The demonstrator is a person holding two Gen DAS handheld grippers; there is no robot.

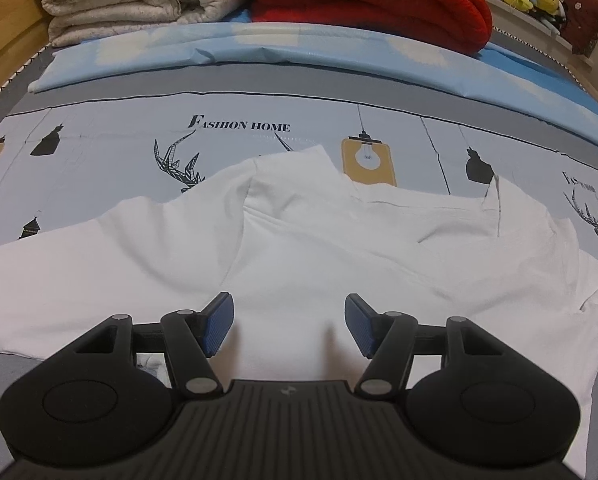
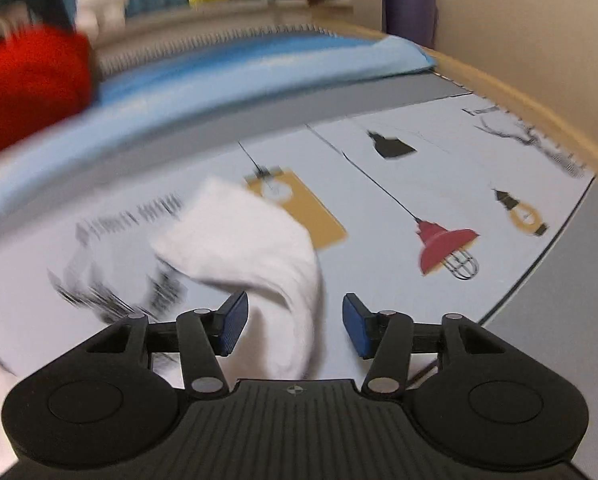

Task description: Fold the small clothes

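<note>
The left gripper, fingers apart, hovers over the white cotton shirt spread mid-bed for folding; the right gripper, fingers apart, straddles a loose white fabric fold unclamped.

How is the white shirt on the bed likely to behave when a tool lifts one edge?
The white shirt is probably floppy: it lies creased with folded edges. It looks thin, so likely light. It may drag and bunch on the bedsheet.
</note>
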